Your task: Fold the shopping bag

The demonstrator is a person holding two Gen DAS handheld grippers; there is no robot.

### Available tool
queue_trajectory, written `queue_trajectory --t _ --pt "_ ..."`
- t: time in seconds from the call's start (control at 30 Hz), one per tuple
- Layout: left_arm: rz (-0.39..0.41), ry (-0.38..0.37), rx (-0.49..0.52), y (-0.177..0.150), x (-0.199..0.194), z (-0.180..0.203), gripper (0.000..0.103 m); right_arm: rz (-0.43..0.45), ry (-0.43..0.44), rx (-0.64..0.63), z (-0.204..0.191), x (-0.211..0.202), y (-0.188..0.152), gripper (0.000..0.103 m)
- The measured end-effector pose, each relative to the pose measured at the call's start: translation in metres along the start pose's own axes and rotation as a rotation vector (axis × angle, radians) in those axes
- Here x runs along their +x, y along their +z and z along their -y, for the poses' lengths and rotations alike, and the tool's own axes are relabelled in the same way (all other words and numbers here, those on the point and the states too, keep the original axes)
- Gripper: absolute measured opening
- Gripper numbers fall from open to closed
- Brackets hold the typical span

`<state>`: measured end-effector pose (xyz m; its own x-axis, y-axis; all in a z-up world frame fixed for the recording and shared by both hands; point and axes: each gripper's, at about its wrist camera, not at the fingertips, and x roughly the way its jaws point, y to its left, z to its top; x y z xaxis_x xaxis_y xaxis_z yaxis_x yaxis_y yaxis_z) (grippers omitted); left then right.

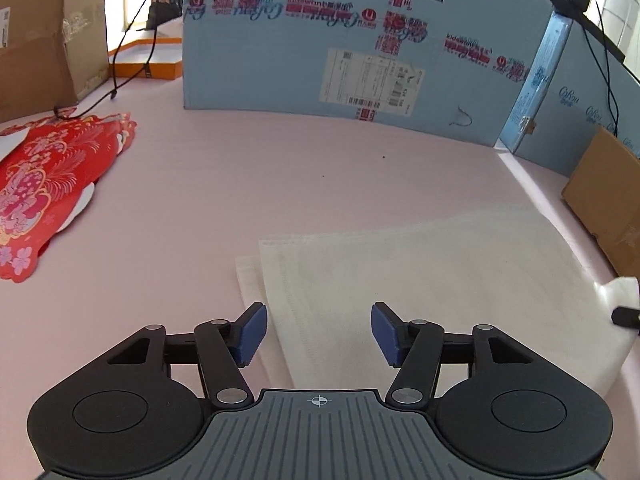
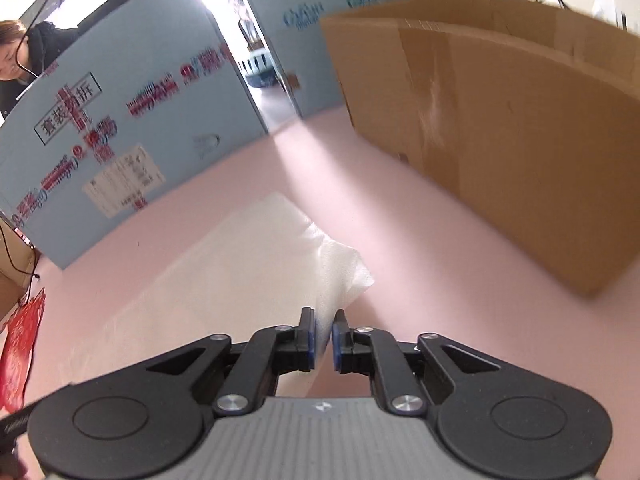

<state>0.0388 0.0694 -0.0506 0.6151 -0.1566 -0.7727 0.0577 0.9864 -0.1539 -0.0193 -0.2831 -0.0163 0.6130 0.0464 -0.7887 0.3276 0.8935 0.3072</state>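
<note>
The white non-woven shopping bag (image 1: 420, 280) lies folded flat on the pink tabletop (image 1: 200, 200), with a lower layer showing along its left side. My left gripper (image 1: 319, 334) hovers over the bag's near left part, jaws open, blue pads (image 1: 252, 334) apart with nothing pinched. In the right wrist view the bag (image 2: 240, 256) stretches away from my right gripper (image 2: 323, 336). Its jaws are nearly together, pinching the bag's near right edge, which rises off the table in a raised fold (image 2: 344, 272). That lifted corner (image 1: 620, 288) shows at the right edge of the left view.
A red paper-cut decoration (image 1: 40, 192) lies on the left. A blue printed cardboard wall (image 1: 340, 40) stands behind, a brown carton (image 2: 500, 140) on the right, another brown box (image 1: 36, 60) and an orange-edged box (image 1: 148, 60) far left. A person (image 2: 28, 52) sits behind the wall.
</note>
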Motion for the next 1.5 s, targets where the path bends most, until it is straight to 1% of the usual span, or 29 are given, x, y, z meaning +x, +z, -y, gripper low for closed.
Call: queue_trajectory --t 0.03,0.07,0.1,0.13,0.17,0.23,0.3,0.33,0.4,0.5,0.57,0.6,0.63,0.67,0.7,0.73,0.83,0.87,0.9,0.97,1.07,1.1,1.13,1.17,1.2,1.23,1.33,1.43,1.5 --pt "0.002 0.003 0.01 -0.001 0.0 0.001 0.056 -0.004 0.002 0.011 0.003 -0.002 -0.001 0.025" --pt "0.004 0.006 0.019 -0.002 0.0 0.001 0.056 -0.007 0.004 0.022 0.006 -0.003 -0.003 0.037" --pt "0.005 0.008 0.029 -0.002 0.001 0.002 0.056 -0.007 0.004 0.028 0.007 -0.005 -0.004 0.042" --pt "0.008 0.009 0.028 -0.002 0.001 0.001 0.05 0.002 0.001 0.027 0.008 -0.008 -0.005 0.046" --pt "0.013 0.01 0.039 -0.003 0.0 0.001 0.044 0.017 -0.006 0.027 0.009 -0.012 -0.005 0.047" --pt "0.022 0.012 0.062 -0.003 -0.001 0.0 0.016 0.032 -0.019 0.029 0.011 -0.016 -0.007 0.049" --pt "0.043 0.018 0.074 -0.004 -0.006 -0.003 0.009 0.036 -0.028 0.036 0.014 -0.018 -0.009 0.049" --pt "0.056 0.039 0.079 -0.005 -0.01 -0.005 0.008 0.038 -0.029 0.036 0.015 -0.019 -0.01 0.049" --pt "0.065 0.062 0.073 -0.006 -0.019 -0.01 0.008 0.05 -0.038 0.031 0.016 -0.021 -0.01 0.049" --pt "0.056 0.067 0.054 -0.009 -0.026 -0.018 0.008 0.062 -0.045 0.022 0.016 -0.023 -0.008 0.049" --pt "0.054 0.037 0.017 -0.007 -0.024 -0.024 0.009 0.065 -0.051 0.02 0.017 -0.022 -0.007 0.049" --pt "0.054 0.021 -0.001 -0.006 -0.023 -0.027 0.016 0.066 -0.051 0.021 0.017 -0.022 -0.006 0.049" --pt "0.07 -0.017 -0.02 -0.002 -0.022 -0.03 0.025 0.066 -0.051 0.021 0.017 -0.022 -0.006 0.05" --pt "0.086 -0.025 -0.009 0.002 -0.02 -0.029 0.031 0.065 -0.052 0.02 0.017 -0.021 -0.005 0.05" --pt "0.102 -0.034 0.002 0.006 -0.018 -0.028 0.044 0.064 -0.053 0.019 0.016 -0.02 -0.005 0.05" --pt "0.1 -0.041 0.011 0.01 -0.014 -0.027 0.051 0.065 -0.053 0.015 0.016 -0.02 -0.005 0.05" --pt "0.087 -0.073 0.028 0.019 -0.001 -0.024 0.051 0.07 -0.052 -0.024 0.01 -0.018 -0.006 0.05" --pt "0.079 -0.114 0.021 0.022 0.005 -0.025 0.051 0.07 -0.055 -0.047 0.007 -0.017 -0.008 0.05" --pt "0.061 -0.134 0.014 0.023 0.009 -0.024 0.051 0.071 -0.059 -0.07 0.005 -0.015 -0.009 0.05" --pt "0.037 -0.147 -0.004 0.024 0.015 -0.026 0.051 0.06 -0.097 -0.124 0.0 -0.007 -0.014 0.049" --pt "0.022 -0.172 -0.029 0.025 0.019 -0.029 0.048 0.052 -0.165 -0.221 -0.009 0.0 -0.025 0.047" --pt "0.016 -0.183 -0.025 0.026 0.02 -0.03 0.036 0.059 -0.182 -0.259 -0.013 0.001 -0.029 0.047" --pt "0.013 -0.182 -0.018 0.024 0.022 -0.027 0.021 0.067 -0.198 -0.306 -0.018 0.001 -0.033 0.046" --pt "0.014 -0.15 0.004 0.024 0.022 -0.023 0.015 0.071 -0.213 -0.359 -0.022 0.003 -0.039 0.045" --pt "0.015 -0.118 0.026 0.024 0.022 -0.02 0.005 0.07 -0.221 -0.394 -0.026 0.005 -0.044 0.045" --pt "0.027 -0.113 0.034 0.023 0.019 -0.019 0.0 0.077 -0.225 -0.408 -0.027 0.005 -0.047 0.045" --pt "0.062 -0.097 0.058 0.021 0.007 -0.017 0.0 0.091 -0.23 -0.403 -0.03 0.0 -0.047 0.045" --pt "0.092 -0.051 0.064 0.02 -0.007 -0.021 0.0 0.146 -0.223 -0.386 -0.031 -0.013 -0.041 0.049" --pt "0.083 -0.007 0.067 0.018 -0.01 -0.027 0.0 0.173 -0.223 -0.378 -0.031 -0.019 -0.036 0.05"
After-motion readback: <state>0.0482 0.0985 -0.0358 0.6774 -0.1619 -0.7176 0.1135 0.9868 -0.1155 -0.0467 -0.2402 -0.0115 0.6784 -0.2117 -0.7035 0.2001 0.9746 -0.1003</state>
